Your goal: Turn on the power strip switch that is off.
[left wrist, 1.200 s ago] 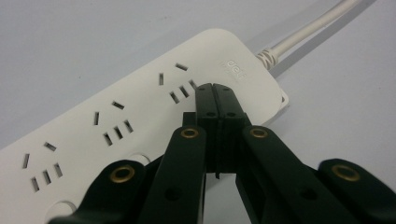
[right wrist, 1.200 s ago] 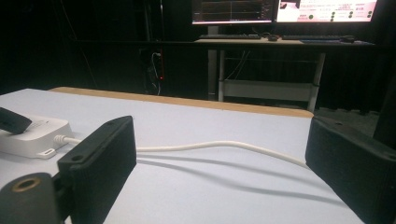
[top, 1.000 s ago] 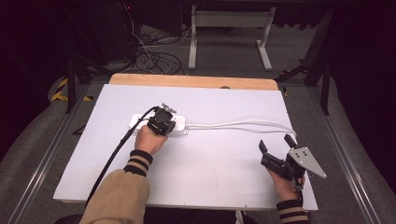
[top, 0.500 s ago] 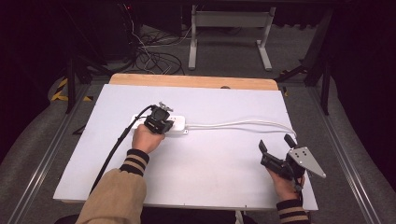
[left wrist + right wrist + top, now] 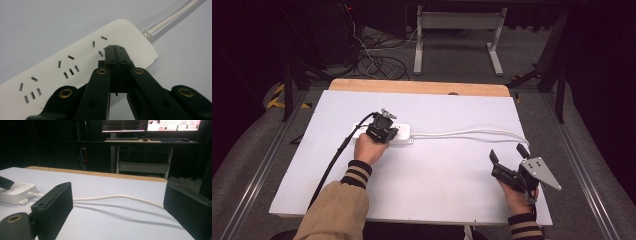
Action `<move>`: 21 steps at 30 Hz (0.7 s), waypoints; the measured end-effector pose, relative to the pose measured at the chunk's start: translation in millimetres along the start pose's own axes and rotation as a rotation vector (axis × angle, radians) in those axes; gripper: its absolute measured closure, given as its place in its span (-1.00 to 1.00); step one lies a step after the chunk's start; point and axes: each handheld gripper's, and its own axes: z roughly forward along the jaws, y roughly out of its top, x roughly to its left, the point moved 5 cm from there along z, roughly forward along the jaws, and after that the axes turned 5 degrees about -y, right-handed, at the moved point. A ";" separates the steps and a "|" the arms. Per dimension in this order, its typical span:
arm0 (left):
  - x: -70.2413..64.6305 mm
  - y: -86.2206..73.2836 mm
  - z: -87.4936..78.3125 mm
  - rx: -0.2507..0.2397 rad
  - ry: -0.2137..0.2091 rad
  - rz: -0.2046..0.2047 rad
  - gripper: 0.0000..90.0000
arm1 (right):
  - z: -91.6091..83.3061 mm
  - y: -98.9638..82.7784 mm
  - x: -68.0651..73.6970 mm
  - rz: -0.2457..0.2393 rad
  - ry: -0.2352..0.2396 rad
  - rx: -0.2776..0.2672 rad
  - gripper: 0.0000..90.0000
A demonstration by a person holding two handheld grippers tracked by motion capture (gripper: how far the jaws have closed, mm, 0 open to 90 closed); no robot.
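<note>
White plastic power strip lay left of frame centre on the white desk, long axis left–right. Left gripper rested on it, jaws clenched empty; right gripper released, well apart.

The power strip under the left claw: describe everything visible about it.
The power strip is a long white bar, plastic by its look, with rounded corners, lying flat on the white table. Its top carries a row of outlets, each with two-slot and three-slot openings, and a faint embossed mark near the cord end. A white cord leaves that end and runs off to the right across the table. The shut left claw rests its tips on the top face.
</note>
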 end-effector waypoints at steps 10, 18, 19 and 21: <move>2.8 -2.1 -3.3 -0.043 0.003 -0.002 1.00 | 0.1 0.0 0.0 -0.001 0.000 0.000 -0.79; 5.3 -0.4 -14.5 -0.104 0.017 -0.007 1.00 | -0.1 0.0 0.3 -0.004 -0.003 0.000 -0.78; 4.7 -1.1 -17.1 -0.115 0.017 -0.011 1.00 | -0.1 -0.1 0.2 -0.004 -0.003 0.001 -0.78; 3.5 -3.9 -24.3 -0.145 0.025 -0.004 1.00 | -0.1 0.0 -0.1 -0.003 -0.005 0.000 -0.78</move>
